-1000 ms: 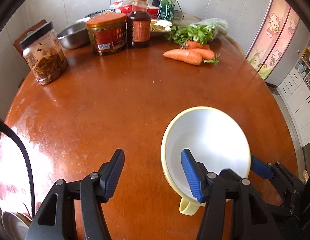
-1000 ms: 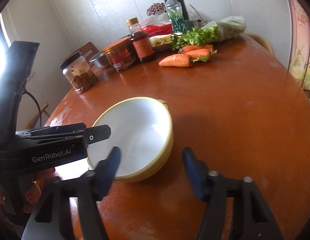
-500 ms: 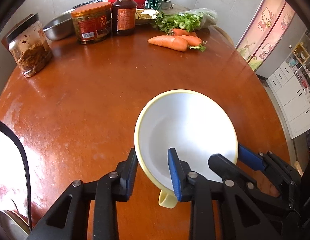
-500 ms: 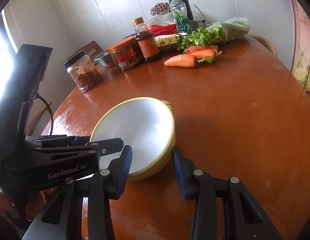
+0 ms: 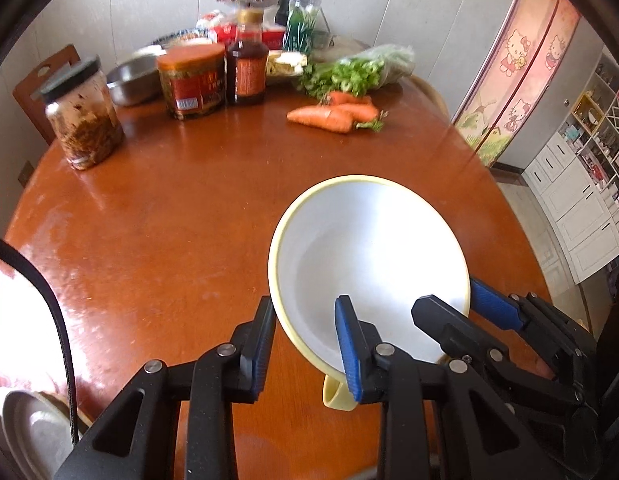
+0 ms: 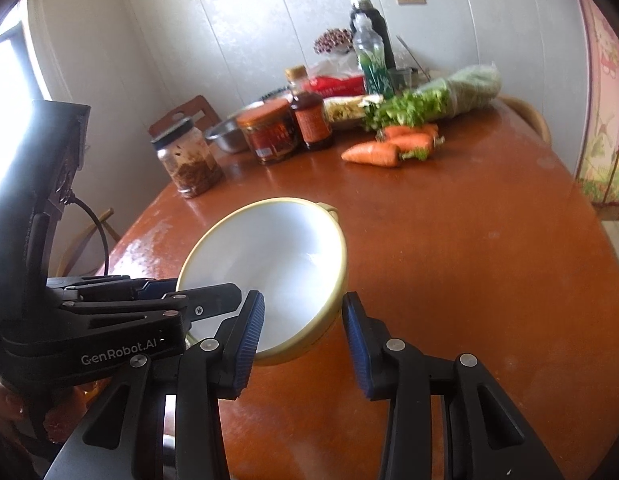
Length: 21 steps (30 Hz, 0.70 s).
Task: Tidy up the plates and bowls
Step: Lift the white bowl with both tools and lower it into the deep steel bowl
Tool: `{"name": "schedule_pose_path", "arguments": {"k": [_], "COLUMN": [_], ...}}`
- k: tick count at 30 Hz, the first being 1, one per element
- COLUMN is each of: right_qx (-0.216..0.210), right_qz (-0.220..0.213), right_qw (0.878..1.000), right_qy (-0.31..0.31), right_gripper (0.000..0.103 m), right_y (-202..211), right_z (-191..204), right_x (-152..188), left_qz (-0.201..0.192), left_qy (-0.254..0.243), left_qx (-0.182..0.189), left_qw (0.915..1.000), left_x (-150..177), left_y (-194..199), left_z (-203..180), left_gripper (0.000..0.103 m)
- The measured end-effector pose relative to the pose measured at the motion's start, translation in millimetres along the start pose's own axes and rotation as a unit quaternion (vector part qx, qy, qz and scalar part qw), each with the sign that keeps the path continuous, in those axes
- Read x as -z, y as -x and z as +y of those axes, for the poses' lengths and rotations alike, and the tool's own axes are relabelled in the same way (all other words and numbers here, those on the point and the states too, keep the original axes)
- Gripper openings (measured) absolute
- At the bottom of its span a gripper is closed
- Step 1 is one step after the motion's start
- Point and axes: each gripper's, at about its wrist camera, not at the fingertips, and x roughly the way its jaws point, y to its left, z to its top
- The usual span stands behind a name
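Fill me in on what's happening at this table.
A person is holding a yellow-rimmed white bowl with two handheld grippers. The left gripper is clamped on the near rim beside the bowl's handle, and the right gripper is clamped on the rim at another spot. The bowl sits tilted over the round wooden table; jars, carrots and greens stand at the far side.

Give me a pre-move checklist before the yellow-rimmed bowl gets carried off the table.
1. Left gripper clamped on the bowl rim: ok, one finger outside the wall, one inside.
2. Right gripper clamped on the rim: ok, its fingers straddle the near edge.
3. Bowl empty: ok, the white inside shows nothing in it.
4. Bowl level: not ok, it looks tilted in both views.
5. Bowl clear of the table: cannot tell, its underside is hidden.
6. Space around: ok, the carrots and jars sit far back, apart from the bowl.
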Motion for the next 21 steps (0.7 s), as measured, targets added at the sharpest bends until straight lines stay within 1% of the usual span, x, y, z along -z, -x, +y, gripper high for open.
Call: {"name": "schedule_pose_path", "arguments": {"k": [6,10,15,21], "right_qx": [-0.007,-0.009,-0.012,-0.009], "right_qz": [-0.025,-0.04,-0.055,-0.065], "right_qw": [1.0,0.999,0.997,0.996], "right_qy": [0.015,0.028,0.047,0.062], "right_gripper": [0.042,0.042,0.042,0.043], "right_y": [32.9,56.5,87.0,114.9], "right_z": [16.9,28.1,41.1,51.8], "right_x": [5.0,15.7,39.8,69.7], "left_qz": [-0.029,-0.04,-0.055,-0.068], "left_qy": [-0.008,-0.011,-0.021,-0.034], "left_qx": [-0.003,0.001,0.001,0.001], "left_qw": [0.9995,0.9992,0.9982,0.9971], "left_x": [16.8,36.9,70.6,109.0], "left_y": [37.2,57.8,82.5,103.0], "left_z": [-7.6,-13.4,-24.5,-37.8], "left_gripper": [0.031,0.031,0.031,0.031]}}
